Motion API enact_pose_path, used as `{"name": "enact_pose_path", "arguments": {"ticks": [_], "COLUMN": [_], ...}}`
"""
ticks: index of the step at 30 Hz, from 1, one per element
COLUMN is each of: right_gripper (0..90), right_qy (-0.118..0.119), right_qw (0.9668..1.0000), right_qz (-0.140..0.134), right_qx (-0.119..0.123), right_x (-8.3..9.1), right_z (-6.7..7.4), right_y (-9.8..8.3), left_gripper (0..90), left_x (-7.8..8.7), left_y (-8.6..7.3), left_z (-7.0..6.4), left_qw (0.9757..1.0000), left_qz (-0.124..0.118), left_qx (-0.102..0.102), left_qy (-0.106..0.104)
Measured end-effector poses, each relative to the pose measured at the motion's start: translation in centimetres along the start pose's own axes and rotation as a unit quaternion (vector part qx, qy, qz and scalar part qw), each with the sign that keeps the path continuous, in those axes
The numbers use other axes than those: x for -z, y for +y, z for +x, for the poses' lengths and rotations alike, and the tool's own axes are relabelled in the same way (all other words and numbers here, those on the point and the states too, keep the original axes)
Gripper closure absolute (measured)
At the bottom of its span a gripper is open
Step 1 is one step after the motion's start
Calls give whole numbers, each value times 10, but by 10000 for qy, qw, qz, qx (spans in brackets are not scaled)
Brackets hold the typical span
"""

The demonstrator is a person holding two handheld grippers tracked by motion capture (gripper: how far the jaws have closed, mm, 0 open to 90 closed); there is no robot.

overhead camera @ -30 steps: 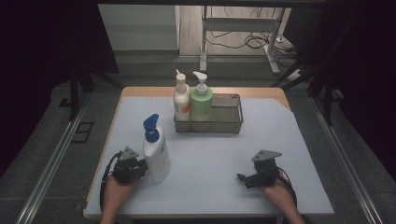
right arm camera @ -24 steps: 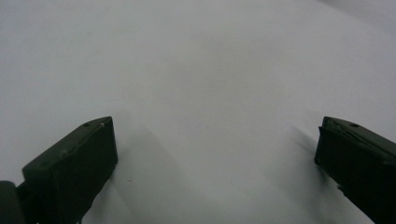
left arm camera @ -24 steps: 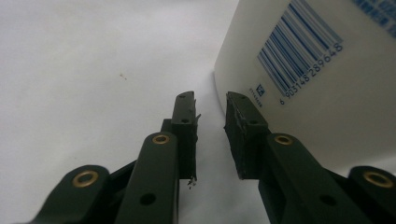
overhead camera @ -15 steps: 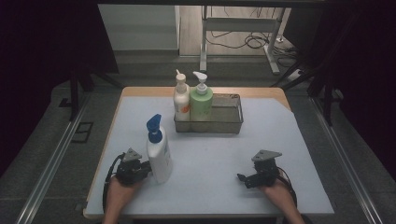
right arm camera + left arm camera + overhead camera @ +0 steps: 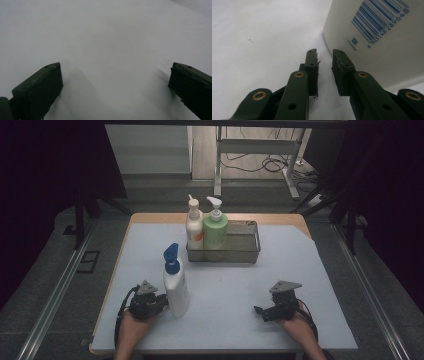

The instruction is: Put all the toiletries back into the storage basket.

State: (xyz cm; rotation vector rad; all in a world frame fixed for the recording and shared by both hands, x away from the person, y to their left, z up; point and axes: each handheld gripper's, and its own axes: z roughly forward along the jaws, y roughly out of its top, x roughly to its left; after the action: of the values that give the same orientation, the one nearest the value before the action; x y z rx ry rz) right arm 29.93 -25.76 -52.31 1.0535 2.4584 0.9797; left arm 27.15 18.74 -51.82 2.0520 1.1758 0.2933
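- We see the left gripper (image 5: pixel 324 53) with its jaws drawn close, a narrow gap between, nothing pinched, just beside the white pump bottle (image 5: pixel 176 287) on the table (image 5: pixel 300 270).
- The bottle's barcode reads 6 903148 289648.
- Our right gripper (image 5: pixel 115 72) rests spread wide, empty.

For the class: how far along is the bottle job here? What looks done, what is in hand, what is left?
Done: the cream bottle and green bottle stand in the wire basket. In hand: the left tool, shut on nothing, sits beside the upright blue-pump bottle. Left, probably: moving that bottle into the basket; the right tool waits open.
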Motion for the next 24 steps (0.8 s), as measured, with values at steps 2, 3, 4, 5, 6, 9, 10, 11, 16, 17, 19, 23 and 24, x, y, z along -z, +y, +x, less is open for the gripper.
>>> {"name": "enact_pose_path", "arguments": {"ticks": [2, 3, 4, 5, 6, 9, 10, 11, 16, 17, 19, 23, 24], "right_gripper": [0, 0, 0, 0, 0, 0, 0, 0, 0, 0, 0, 0, 0], "right_qy": [3, 0, 0, 1, 6, 6, 5, 7, 6, 6, 6, 6, 6], "right_qw": [10000, 10000, 10000, 10000, 10000, 10000, 10000, 10000, 10000, 10000, 10000, 10000, 10000], "right_qz": [2, 0, -1, -1, 6, 5, 5, 5, 4, 5, 5, 6, 6], "right_qx": [-3, -1, -1, -1, 3, 2, 3, 4, 2, 3, 3, 1, 1], "right_x": [0, 0, 0, 0, 0, 0, 0, 0, 0, 0, 0, 0, 0], "right_z": [0, 0, 0, 0, 0, 0, 0, 0, 0, 0, 0, 0, 0], "right_y": [0, 0, 0, 0, 0, 0, 0, 0, 0, 0, 0, 0, 0], "left_gripper": [744, 742, 741, 740, 738, 738, 736, 735, 721, 719, 716, 710, 705], "left_x": [-1, -1, -1, -2, -2, -3, -3, -3, -3, -3, -4, -5, -6], "left_y": [0, 1, 1, 1, 1, 1, 2, 2, 1, 1, 1, 2, 3], "left_z": [-2, -3, -4, -6, -7, -10, -12, -13, -21, -23, -26, -32, -34], "left_qw": [10000, 10000, 9999, 9999, 9999, 9999, 9998, 9998, 9995, 9993, 9992, 9986, 9984], "left_qz": [7, 34, 45, 43, 47, 54, 59, 65, 107, 131, 148, 190, 213], "left_qx": [-31, -77, -94, -108, -118, -146, -163, -179, -301, -339, -382, -483, -518], "left_qy": [-2, -7, -9, -9, -7, -3, 2, 11, 7, -5, -18, -42, -30]}}
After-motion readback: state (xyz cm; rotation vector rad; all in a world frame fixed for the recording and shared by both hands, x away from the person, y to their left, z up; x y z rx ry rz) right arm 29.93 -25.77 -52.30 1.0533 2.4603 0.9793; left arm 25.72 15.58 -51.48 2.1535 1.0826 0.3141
